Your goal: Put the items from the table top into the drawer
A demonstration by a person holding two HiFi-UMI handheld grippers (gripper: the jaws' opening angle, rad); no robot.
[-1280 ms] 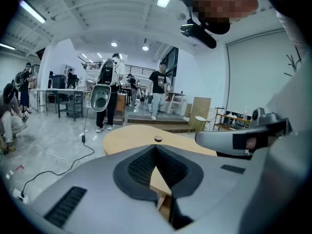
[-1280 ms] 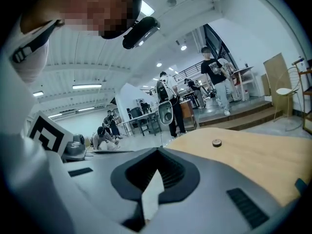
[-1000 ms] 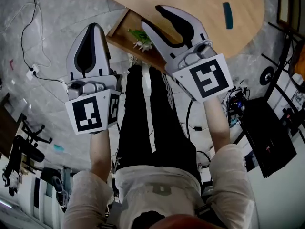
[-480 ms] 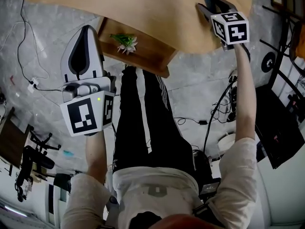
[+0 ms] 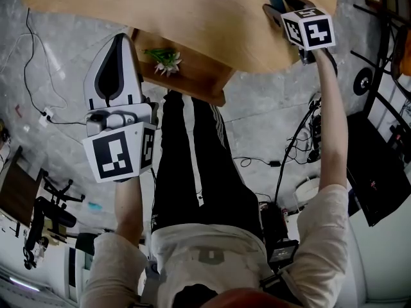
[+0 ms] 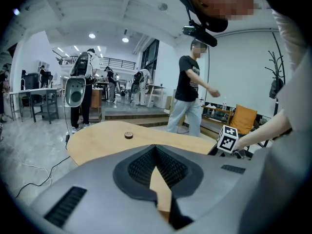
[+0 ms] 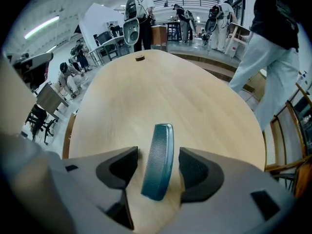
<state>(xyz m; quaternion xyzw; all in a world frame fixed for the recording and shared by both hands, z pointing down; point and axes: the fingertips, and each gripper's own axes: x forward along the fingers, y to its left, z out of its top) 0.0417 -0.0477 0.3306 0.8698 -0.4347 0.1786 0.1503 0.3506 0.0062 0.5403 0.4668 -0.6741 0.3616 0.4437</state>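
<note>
My right tool (image 7: 158, 156) straddles the comb (image 7: 161, 143), its jaws just opened wide and gripping nothing. The comb lies flat on the tabletop (image 7: 146, 91), well apart from the drawer (image 5: 192, 69). It sits askew, so closing could skid it away. My left tool (image 5: 119, 40), clenched and empty, hangs beside the drawer.

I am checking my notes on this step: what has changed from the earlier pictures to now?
The right gripper swung from above the drawer out over the table and came down at the comb. Its jaws have just been opening; the comb lies between them, not gripped. The left gripper, shut and empty, and the flower in the drawer stayed about as they were.
</note>
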